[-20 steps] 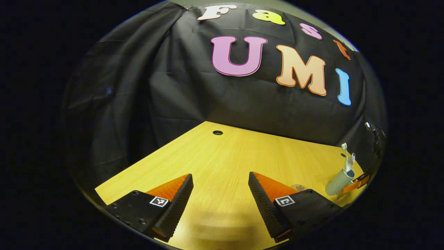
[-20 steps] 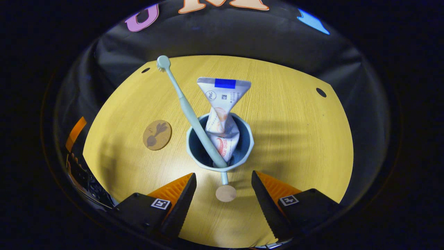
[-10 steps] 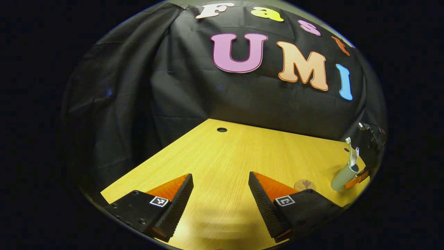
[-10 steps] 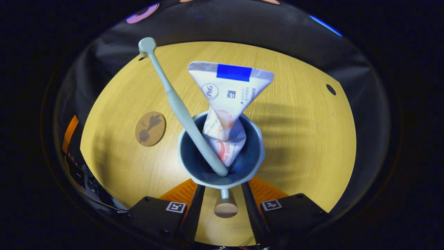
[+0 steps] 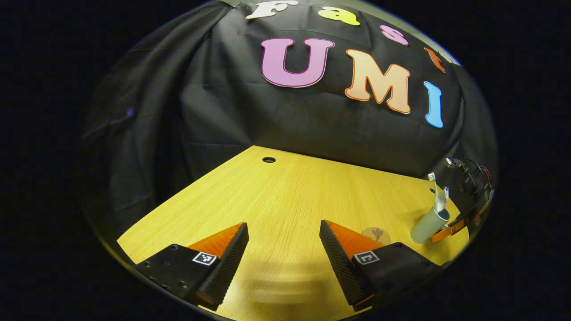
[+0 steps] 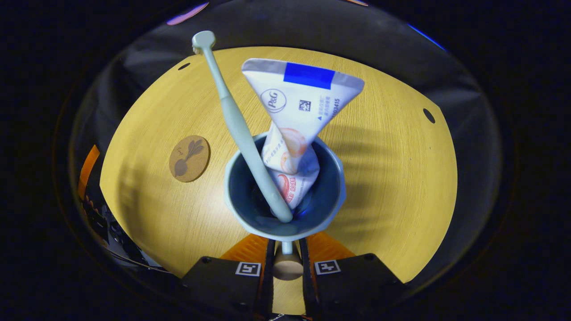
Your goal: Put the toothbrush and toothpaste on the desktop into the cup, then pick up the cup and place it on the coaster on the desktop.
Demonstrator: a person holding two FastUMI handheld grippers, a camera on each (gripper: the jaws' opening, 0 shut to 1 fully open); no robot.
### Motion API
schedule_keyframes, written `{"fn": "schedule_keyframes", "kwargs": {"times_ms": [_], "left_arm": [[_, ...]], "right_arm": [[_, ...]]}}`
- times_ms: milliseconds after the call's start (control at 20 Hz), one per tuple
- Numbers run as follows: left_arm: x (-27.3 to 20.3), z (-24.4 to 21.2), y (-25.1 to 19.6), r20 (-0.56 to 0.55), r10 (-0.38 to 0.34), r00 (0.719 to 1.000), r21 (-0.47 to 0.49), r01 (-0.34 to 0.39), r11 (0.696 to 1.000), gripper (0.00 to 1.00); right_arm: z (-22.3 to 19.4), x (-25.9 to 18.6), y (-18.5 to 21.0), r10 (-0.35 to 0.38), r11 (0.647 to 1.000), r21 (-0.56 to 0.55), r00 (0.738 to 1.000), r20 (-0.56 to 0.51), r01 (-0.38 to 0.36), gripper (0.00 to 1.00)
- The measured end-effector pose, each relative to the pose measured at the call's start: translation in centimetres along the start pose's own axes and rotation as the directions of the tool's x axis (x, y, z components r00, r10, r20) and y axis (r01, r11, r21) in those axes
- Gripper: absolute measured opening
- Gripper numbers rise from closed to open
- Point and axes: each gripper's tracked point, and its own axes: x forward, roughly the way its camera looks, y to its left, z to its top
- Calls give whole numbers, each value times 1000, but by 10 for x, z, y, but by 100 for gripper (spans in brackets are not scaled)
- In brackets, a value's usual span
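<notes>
The right gripper (image 6: 285, 267) had its fingers closed in tight under the cup (image 6: 284, 189), apparently on its base — a lift would do best kept upright, since toothbrush (image 6: 236, 125) and toothpaste (image 6: 296, 120) leaned out over the rim, then carried left to the coaster (image 6: 189, 152). The left gripper view showed what that one hid: the cup's (image 5: 429, 224) outer wall, the coaster (image 5: 376, 234) just beside it, and the left gripper (image 5: 284, 249) wide open and empty over the desktop (image 5: 285, 196).

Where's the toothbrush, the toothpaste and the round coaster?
toothbrush (image 6: 237, 126): right gripper view, middle of its handle.
toothpaste (image 6: 302, 100): right gripper view, flat upper end of the tube.
coaster (image 6: 189, 152): right gripper view, its centre.

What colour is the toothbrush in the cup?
Pale mint green. The toothbrush shows best in the right gripper view, leaning in the cup.
</notes>
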Motion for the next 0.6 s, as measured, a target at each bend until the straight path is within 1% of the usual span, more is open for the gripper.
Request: {"fn": "schedule_keyframes", "kwargs": {"times_ms": [100, 150, 250, 450, 500, 550, 600], "left_arm": [[-1, 1, 6, -1, 15, 1000, 11, -15, 1000, 95], [-2, 0, 10, 0, 22, 1000, 13, -22, 1000, 95], [-4, 0, 15, -1, 29, 1000, 5, -29, 1000, 95], [-9, -5, 23, -15, 46, 999, -15, -46, 999, 95], [-9, -6, 24, -17, 48, 999, -20, -48, 999, 95], [-11, -7, 24, -16, 48, 999, -26, -48, 999, 95], [-13, -7, 24, -16, 47, 999, -30, -48, 998, 95]], "right_arm": [[5, -1, 1, 4, 1000, -27, 1000, 25, -3, 26], [8, -2, 6, 16, 999, -34, 999, 35, -15, 29], [11, -1, 24, 46, 998, -50, 998, 45, -43, 29], [24, -16, 57, 79, 989, -129, 995, 66, -70, 29], [29, -18, 67, 94, 987, -140, 993, 69, -83, 25], [36, -19, 77, 109, 984, -151, 992, 71, -97, 29], [42, -16, 88, 120, 981, -165, 990, 75, -107, 29]]}}
